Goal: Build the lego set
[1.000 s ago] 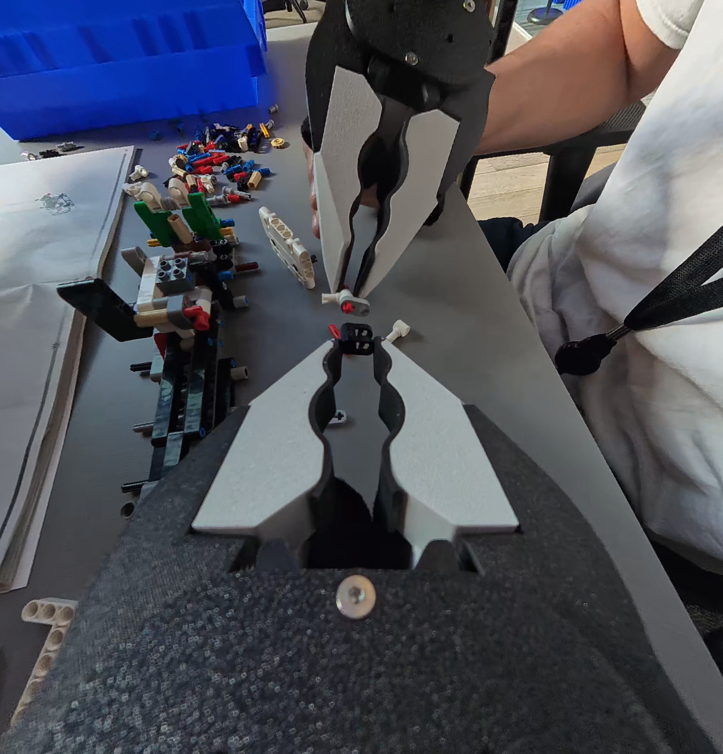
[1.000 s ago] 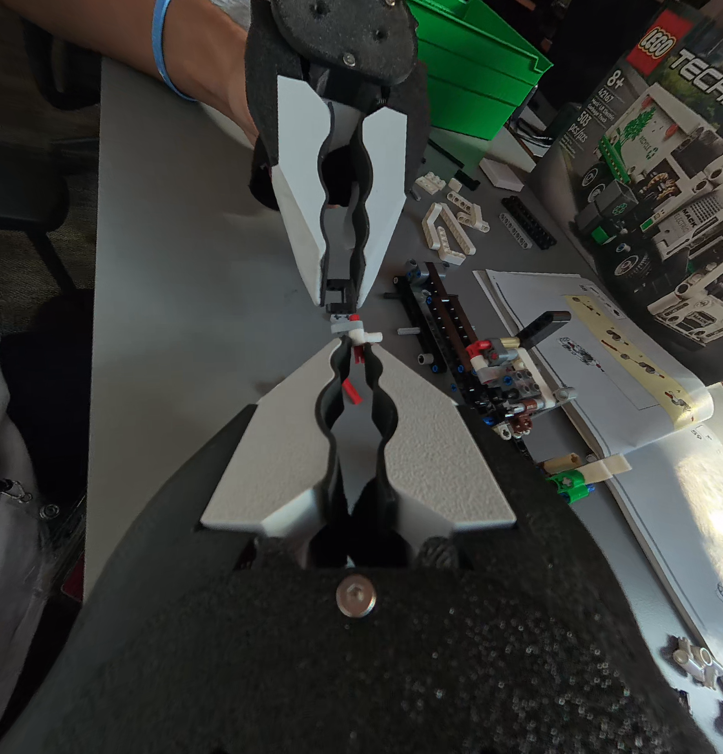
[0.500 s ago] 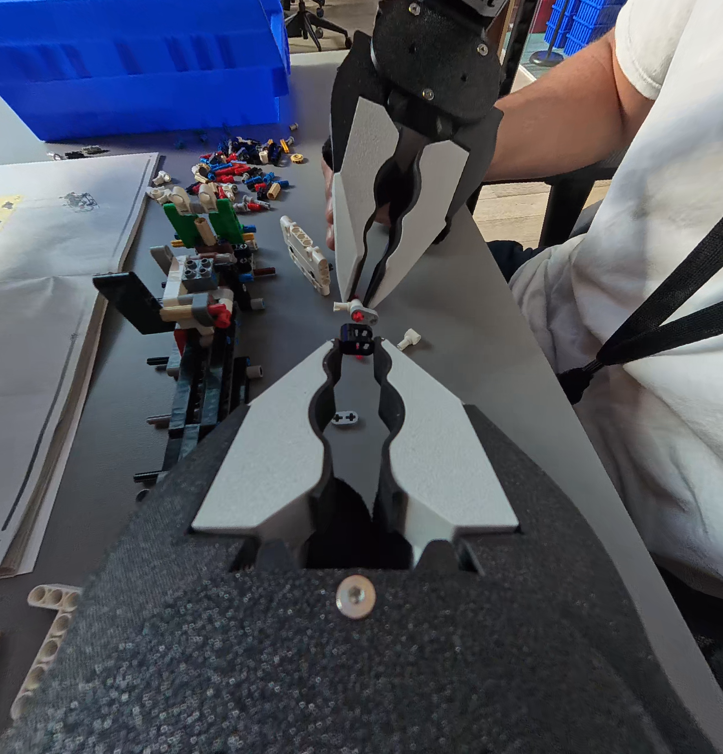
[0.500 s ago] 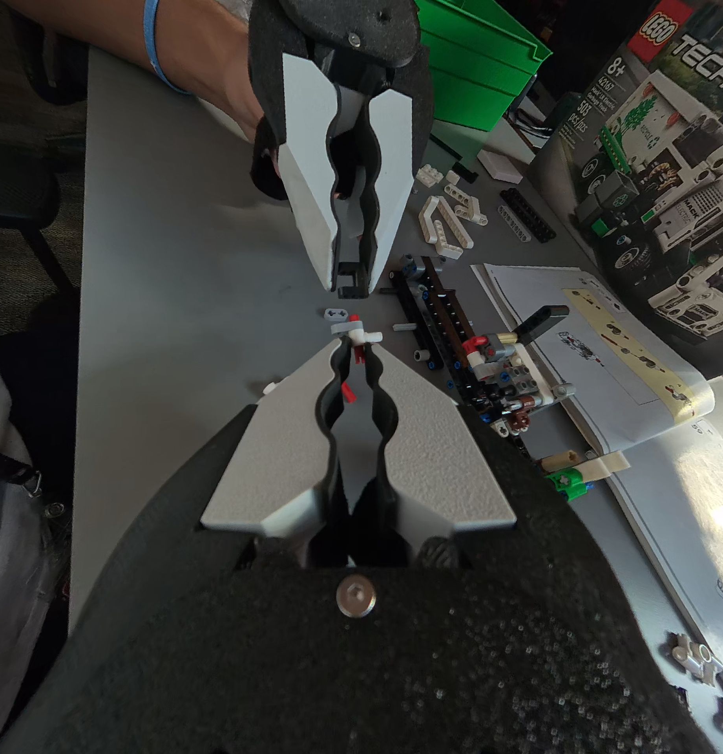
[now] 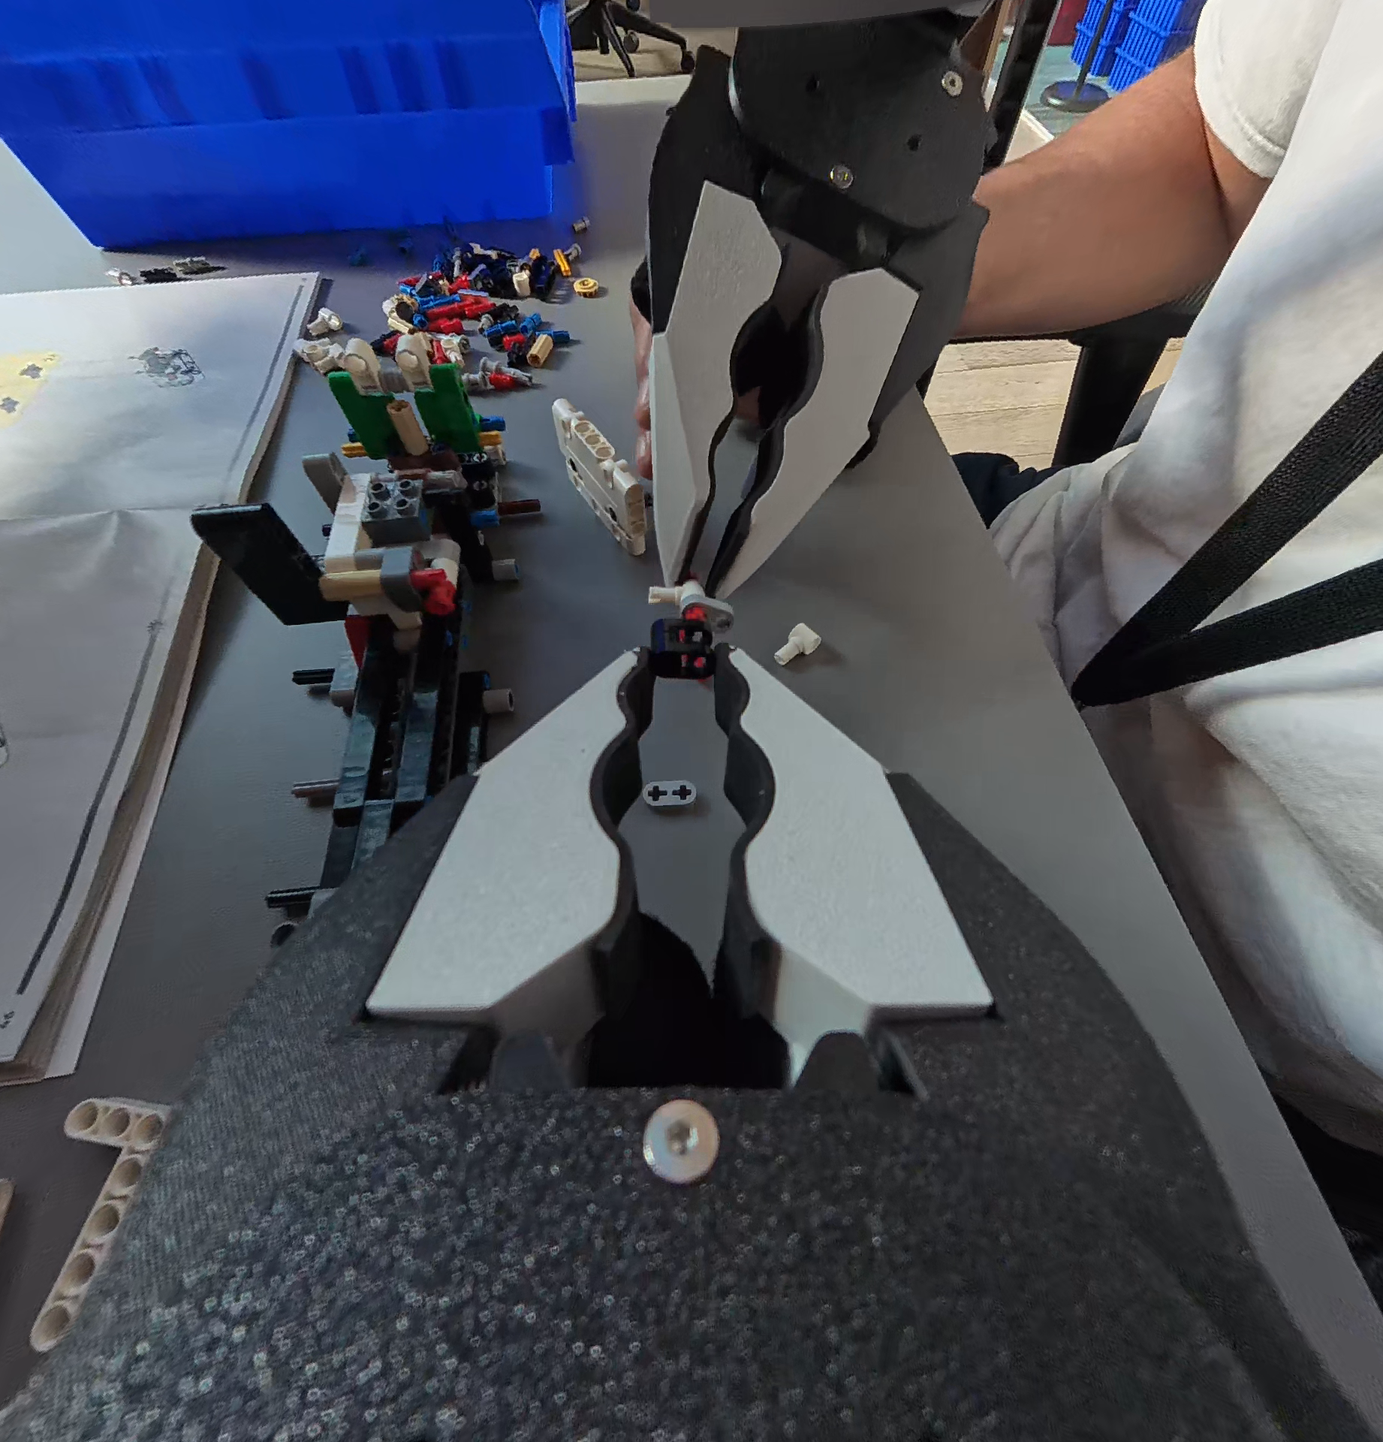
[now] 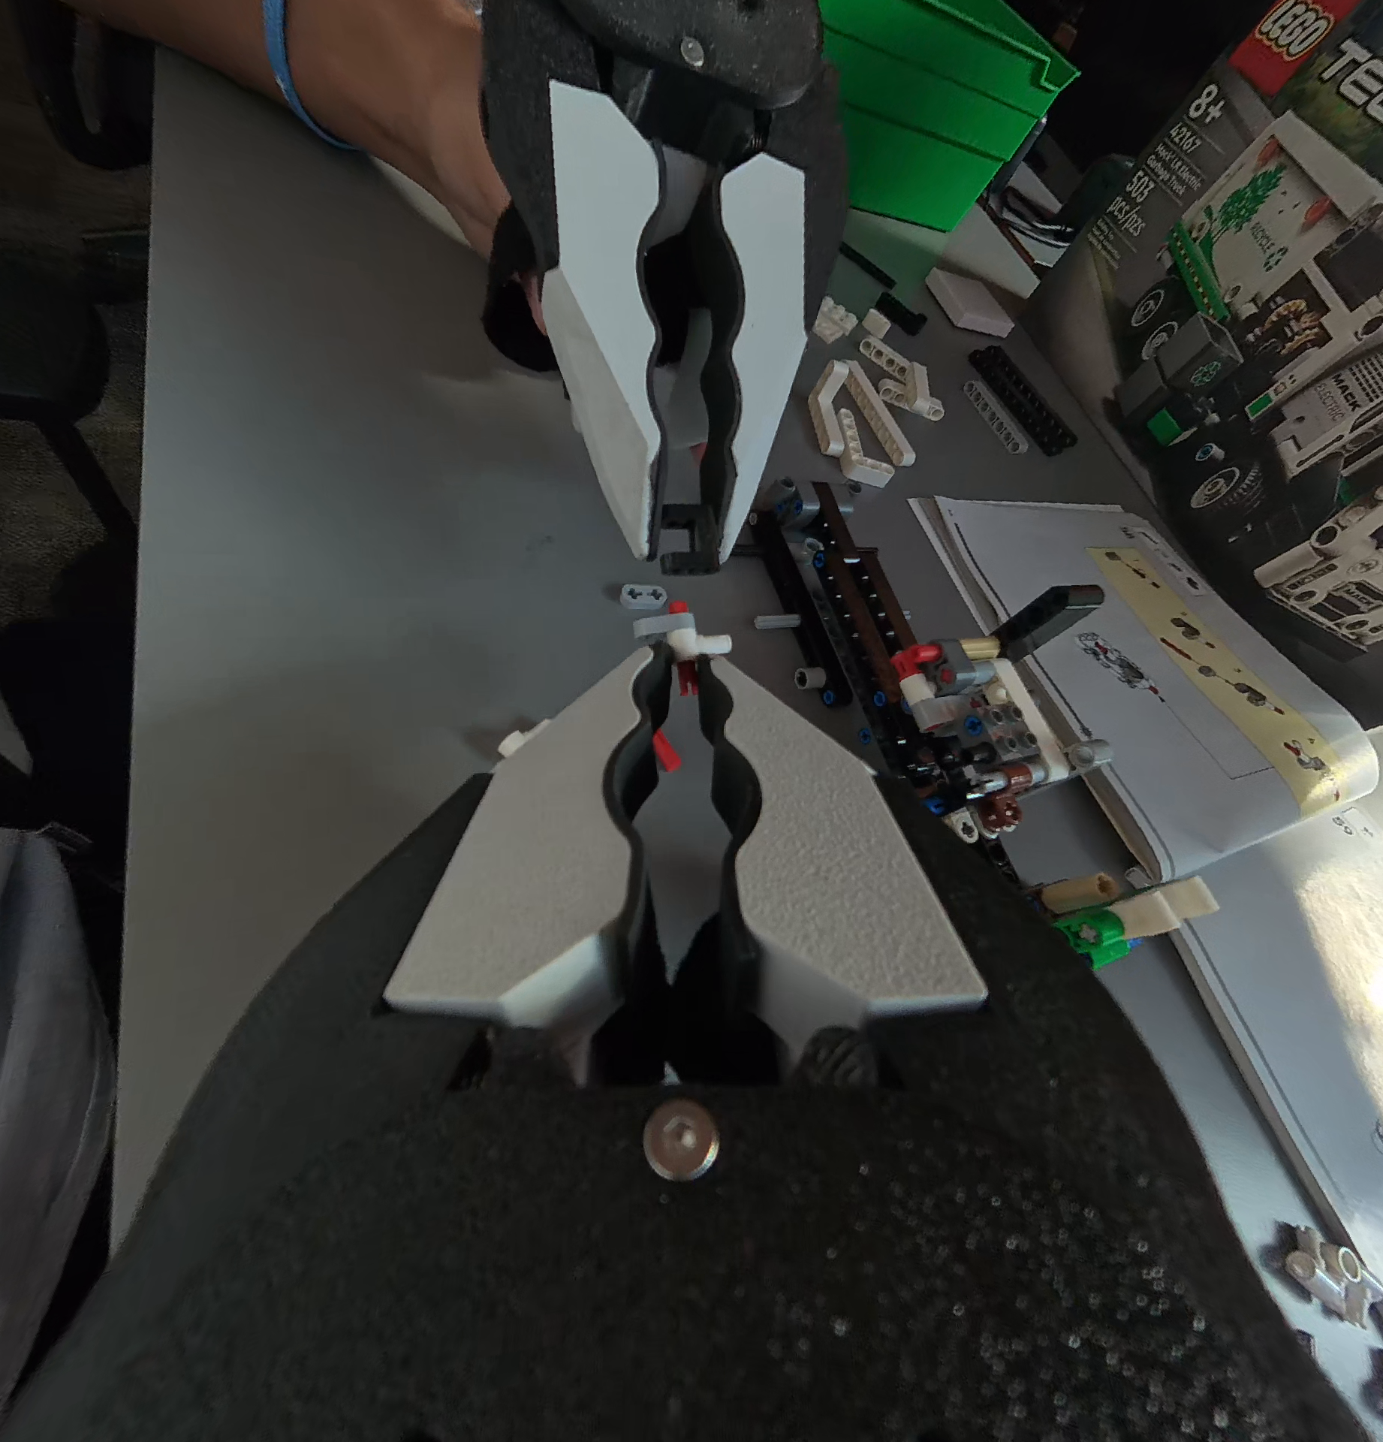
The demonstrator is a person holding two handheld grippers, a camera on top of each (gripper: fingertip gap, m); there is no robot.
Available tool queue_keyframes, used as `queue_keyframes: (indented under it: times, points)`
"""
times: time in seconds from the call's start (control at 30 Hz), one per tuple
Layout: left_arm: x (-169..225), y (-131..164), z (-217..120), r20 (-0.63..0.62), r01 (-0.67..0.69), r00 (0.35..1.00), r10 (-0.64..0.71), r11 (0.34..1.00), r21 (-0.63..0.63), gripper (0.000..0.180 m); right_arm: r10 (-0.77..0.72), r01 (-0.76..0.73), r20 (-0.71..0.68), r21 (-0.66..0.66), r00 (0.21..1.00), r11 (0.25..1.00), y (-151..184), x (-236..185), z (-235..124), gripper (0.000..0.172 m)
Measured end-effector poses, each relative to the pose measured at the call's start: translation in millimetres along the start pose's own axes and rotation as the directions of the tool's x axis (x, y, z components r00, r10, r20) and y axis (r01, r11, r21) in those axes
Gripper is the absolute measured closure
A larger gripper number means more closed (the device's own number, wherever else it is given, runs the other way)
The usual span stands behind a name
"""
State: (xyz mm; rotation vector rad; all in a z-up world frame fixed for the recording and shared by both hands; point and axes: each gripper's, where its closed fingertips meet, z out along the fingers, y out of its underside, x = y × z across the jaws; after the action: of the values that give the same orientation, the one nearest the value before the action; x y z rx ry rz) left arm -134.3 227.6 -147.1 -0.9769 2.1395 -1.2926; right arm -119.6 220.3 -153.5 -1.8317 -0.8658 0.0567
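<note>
To the left of your left gripper (image 5: 682, 663) stands the long black half-built model (image 5: 407, 687), with the open booklet (image 5: 88, 484) beyond it, so little room is free on that side. That gripper is clamped on a small black connector block (image 5: 679, 651), both pads pressing its sides. Just ahead, tip to tip, your right gripper (image 6: 682, 665) pinches a red axle (image 6: 684, 675) carrying a grey link and a white connector (image 6: 692, 633). The parts are tiny and held only at the fingertips, so a skewed push could twist one loose. A loose grey link (image 5: 669, 793) lies on the surface under your left gripper. To its right, near a loose white pin (image 5: 797, 644), the surface edge (image 5: 1008, 624) runs close, and anything dropped could roll off.
</note>
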Motion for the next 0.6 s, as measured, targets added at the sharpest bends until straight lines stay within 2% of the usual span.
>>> queue_keyframes:
  times: [0.27, 0.6]
  points:
    - [4.0, -0.4, 2.4, 0.001, -0.024, 1.0, 0.024, 1.0, -0.005, 0.167, -0.003, 0.003, 0.018, 0.046, 1.0, 0.999, -8.2, -3.3, -2.4, 0.166]
    - [5.7, -1.6, 3.5, 0.014, -0.046, 0.999, 0.047, 0.999, -0.003, 0.167, -0.024, 0.024, 0.014, 0.023, 1.0, 0.999, -5.6, -5.1, -0.5, 0.166]
